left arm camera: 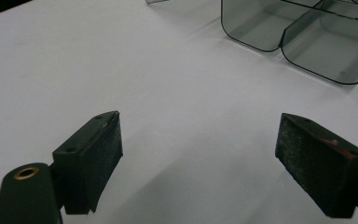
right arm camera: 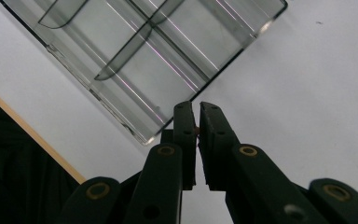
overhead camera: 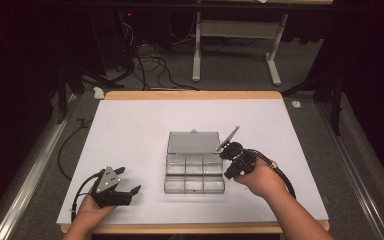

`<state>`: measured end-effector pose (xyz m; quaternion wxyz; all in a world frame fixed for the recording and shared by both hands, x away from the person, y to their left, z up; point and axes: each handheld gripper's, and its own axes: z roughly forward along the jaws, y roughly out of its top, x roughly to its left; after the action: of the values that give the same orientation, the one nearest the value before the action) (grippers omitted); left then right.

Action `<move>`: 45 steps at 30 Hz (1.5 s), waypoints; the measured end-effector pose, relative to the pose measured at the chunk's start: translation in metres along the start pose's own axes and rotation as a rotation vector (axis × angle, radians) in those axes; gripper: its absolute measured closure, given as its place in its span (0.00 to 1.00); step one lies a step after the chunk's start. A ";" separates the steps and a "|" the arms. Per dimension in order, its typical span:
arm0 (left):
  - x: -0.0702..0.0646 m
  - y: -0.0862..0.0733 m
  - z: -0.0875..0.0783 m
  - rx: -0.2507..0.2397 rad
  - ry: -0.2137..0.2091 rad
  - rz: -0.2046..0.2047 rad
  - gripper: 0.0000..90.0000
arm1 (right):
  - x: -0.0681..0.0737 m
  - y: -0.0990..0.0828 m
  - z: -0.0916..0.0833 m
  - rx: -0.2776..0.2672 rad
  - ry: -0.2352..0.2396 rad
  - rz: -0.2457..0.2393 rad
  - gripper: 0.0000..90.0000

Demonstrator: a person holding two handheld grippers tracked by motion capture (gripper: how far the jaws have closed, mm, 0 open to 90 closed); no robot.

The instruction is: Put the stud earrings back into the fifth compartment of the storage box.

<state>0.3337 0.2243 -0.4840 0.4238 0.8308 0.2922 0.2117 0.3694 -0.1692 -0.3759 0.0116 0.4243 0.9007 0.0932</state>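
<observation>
left gripper (overhead camera: 122,187) released, resting near-left of the compartment box (overhead camera: 194,170) | right gripper (overhead camera: 228,148) clenched on nothing I can make out, just beside the box's right edge near its open lid (overhead camera: 193,142) | risk, my read: swinging it in could bump that light box askew.

High view: fixed above the person's side, facing forward and down, far enough to take in the whole table (overhead camera: 130,150) and the floor behind. Left gripper view: low and near the table surface, looking along its jaws. Right gripper view: close above, angled down. All three share the clear compartment box (overhead camera: 194,170) (left arm camera: 307,42) (right arm camera: 158,51).
</observation>
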 end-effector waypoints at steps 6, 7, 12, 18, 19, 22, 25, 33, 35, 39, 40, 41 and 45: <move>0.000 0.000 0.000 0.000 0.000 0.001 0.17 | 0.011 0.010 0.004 0.005 0.004 -0.012 0.96; 0.000 0.000 0.000 -0.001 0.001 0.001 0.17 | 0.011 0.012 0.005 0.004 0.006 -0.036 0.96; 0.000 0.000 0.000 -0.001 0.001 0.001 0.17 | 0.014 0.018 0.010 0.000 0.008 -0.087 0.96; 0.000 0.000 0.000 -0.001 0.002 0.001 0.17 | 0.023 0.025 0.014 0.008 0.018 -0.083 0.96; 0.000 0.000 0.000 -0.001 0.002 0.001 0.17 | 0.027 0.028 0.016 0.015 0.025 -0.070 0.96; 0.000 0.000 0.000 -0.003 0.002 -0.002 0.17 | 0.030 0.032 0.019 0.008 0.028 -0.091 0.96; 0.000 0.000 0.000 -0.003 0.002 0.000 0.17 | 0.034 0.037 0.023 0.008 0.033 -0.113 0.96; 0.000 0.000 0.000 -0.002 0.002 0.001 0.17 | 0.044 0.047 0.032 0.015 0.044 -0.140 0.96; 0.000 0.000 0.000 -0.003 0.002 0.001 0.17 | 0.047 0.051 0.035 0.019 0.046 -0.145 0.96; 0.000 0.000 0.000 -0.002 0.002 0.000 0.17 | 0.051 0.055 0.041 0.024 0.054 -0.154 0.96; 0.000 0.000 0.000 -0.002 0.001 0.000 0.17 | 0.052 0.056 0.043 0.027 0.054 -0.156 0.96; 0.000 0.000 0.000 -0.002 0.001 0.000 0.17 | 0.053 0.057 0.044 0.029 0.052 -0.160 0.96; 0.000 0.000 0.000 -0.001 0.001 0.001 0.17 | 0.054 0.059 0.051 0.036 0.059 -0.163 0.96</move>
<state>0.3335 0.2240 -0.4842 0.4239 0.8306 0.2921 0.2125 0.3847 -0.0828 -0.4121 -0.0150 0.3467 0.9337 0.0883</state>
